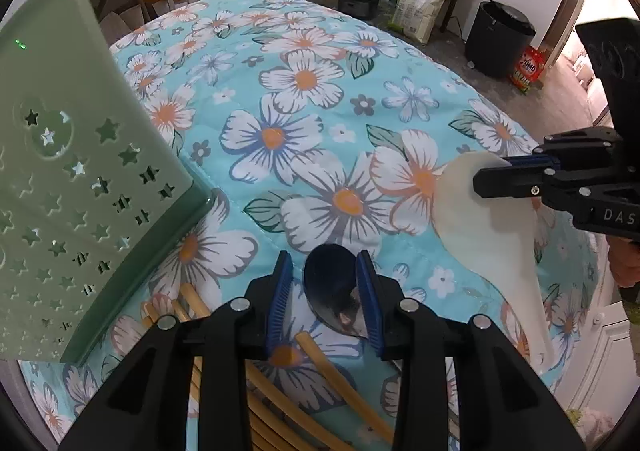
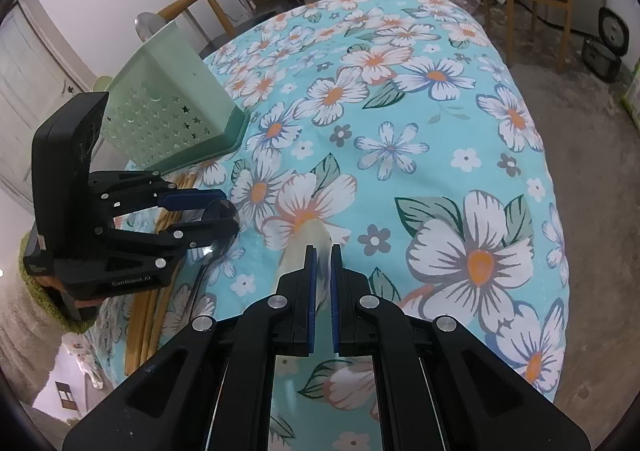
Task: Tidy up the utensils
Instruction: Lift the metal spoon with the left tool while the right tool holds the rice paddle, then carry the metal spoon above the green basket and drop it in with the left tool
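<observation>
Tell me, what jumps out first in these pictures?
The loud flowered tablecloth fills both views. On it, the left tongs straddle the bowl of a dark metal spoon, while the right tongs pinch a pale rice paddle. A green utensil holder with star cutouts stands at the left, wooden chopsticks beside it.
</observation>
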The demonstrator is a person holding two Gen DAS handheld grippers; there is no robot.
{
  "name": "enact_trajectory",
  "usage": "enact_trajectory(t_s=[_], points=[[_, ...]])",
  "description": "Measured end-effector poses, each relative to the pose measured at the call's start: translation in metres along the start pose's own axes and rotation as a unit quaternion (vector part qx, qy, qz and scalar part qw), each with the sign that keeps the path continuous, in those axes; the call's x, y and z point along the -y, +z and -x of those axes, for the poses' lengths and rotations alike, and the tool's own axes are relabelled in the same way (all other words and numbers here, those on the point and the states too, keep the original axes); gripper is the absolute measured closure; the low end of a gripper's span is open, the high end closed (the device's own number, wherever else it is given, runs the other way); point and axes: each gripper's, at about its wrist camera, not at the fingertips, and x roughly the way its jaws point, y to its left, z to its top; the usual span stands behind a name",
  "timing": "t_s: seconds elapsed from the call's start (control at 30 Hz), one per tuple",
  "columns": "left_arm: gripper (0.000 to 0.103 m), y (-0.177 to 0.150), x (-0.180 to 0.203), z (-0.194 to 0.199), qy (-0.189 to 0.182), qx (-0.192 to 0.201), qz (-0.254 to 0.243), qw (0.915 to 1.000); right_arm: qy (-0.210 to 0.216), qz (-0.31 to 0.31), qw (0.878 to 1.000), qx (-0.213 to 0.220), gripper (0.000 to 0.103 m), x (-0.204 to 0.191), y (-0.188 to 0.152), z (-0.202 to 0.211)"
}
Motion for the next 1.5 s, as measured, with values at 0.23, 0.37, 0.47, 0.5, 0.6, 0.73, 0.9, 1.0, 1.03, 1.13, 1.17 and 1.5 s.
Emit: enact_trajectory(t_s=[0.23,0.37,0.47,0.5,0.6,0.73,0.9,1.0,1.03,1.13,1.17,1.5], points=[[0.1,0.003,0.004,0.008,0.008,0.013,0.014,0.9998,-0.017,0.01,1.0,0.018,0.1,-0.011,0.002,0.007],[0.1,0.001,0.004,0.025,0.01,0.031,0.029,0.9991,-0.033,0.022,0.999,0.034,0.101,-0.022,0.004,0.018],[0.101,-0.003,0.002,0.043,0.012,0.05,0.045,0.9976,-0.043,0.031,0.997,0.047,0.101,-0.031,0.006,0.027],[0.101,-0.005,0.0,0.051,0.013,0.059,0.054,0.9967,-0.048,0.033,0.997,0.052,0.101,-0.034,0.006,0.032],[0.101,-0.011,-0.005,0.076,0.013,0.086,0.075,0.9933,-0.061,0.043,0.995,0.07,0.101,-0.043,0.007,0.042],[0.101,-0.022,-0.017,0.12,0.013,0.132,0.106,0.9854,-0.076,0.06,0.991,0.095,0.101,-0.058,0.008,0.058],[0.101,-0.035,-0.039,0.188,0.044,0.216,0.141,0.9651,-0.084,0.074,0.985,0.133,0.101,-0.077,0.017,0.082],[0.101,-0.042,-0.054,0.23,0.089,0.274,0.158,0.9444,-0.079,0.078,0.981,0.16,0.101,-0.087,0.027,0.101],[0.101,-0.045,-0.058,0.244,0.108,0.296,0.162,0.9351,-0.078,0.079,0.98,0.165,0.101,-0.089,0.028,0.104],[0.101,-0.052,-0.069,0.285,0.17,0.361,0.173,0.9004,-0.075,0.084,0.977,0.178,0.101,-0.097,0.036,0.112],[0.101,-0.053,-0.073,0.298,0.193,0.383,0.177,0.8859,-0.074,0.085,0.977,0.18,0.101,-0.1,0.038,0.113],[0.101,-0.045,-0.099,0.299,0.321,0.418,0.144,0.8373,-0.072,0.094,0.98,0.16,0.101,-0.109,0.038,0.103]])
